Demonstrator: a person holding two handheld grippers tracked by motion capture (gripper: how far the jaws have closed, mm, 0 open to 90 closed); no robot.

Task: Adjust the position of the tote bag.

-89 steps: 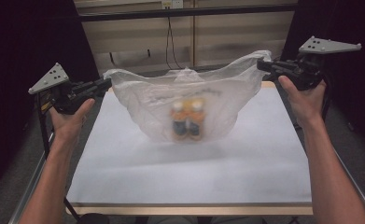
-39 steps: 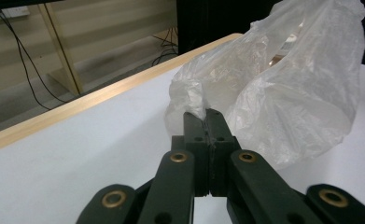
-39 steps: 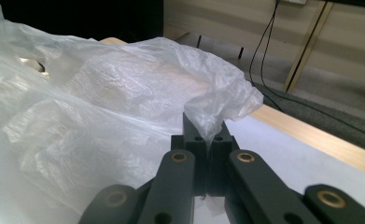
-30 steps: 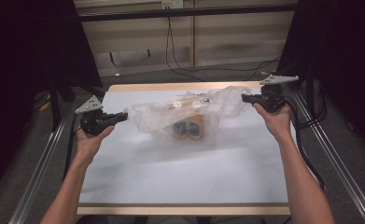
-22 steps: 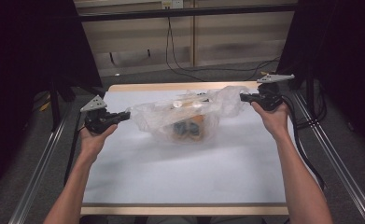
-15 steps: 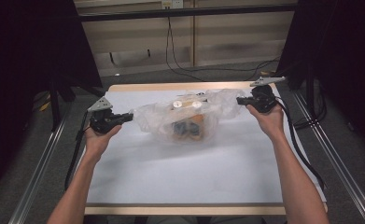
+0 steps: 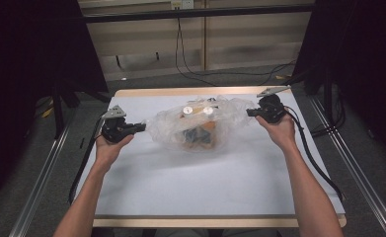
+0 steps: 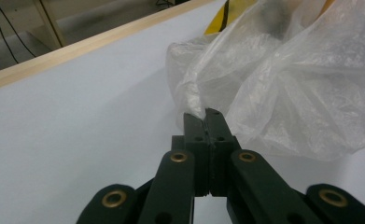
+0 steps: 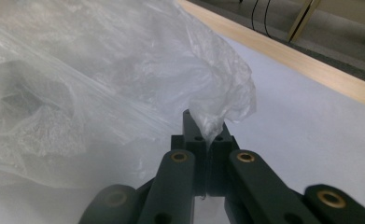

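The clear plastic bag [image 7: 193, 126] lies on the white bench [image 7: 205, 187], near the far edge, right between the two grippers. Its long side runs from left to right, so each gripper sits at one end of it. The left gripper [image 7: 140, 127] is closed tight on a bunched corner of the bag [image 8: 196, 100], and the right gripper [image 7: 250, 112] is closed tight on the other corner [image 9: 213, 119]. Both hands look about as near to the bag as each other. The bag is thin, crinkly and see-through, and it sags in the middle. Inside I can see some small things [image 7: 198, 133], orange and dark, and two little white round spots on top. I cannot tell just what they are.
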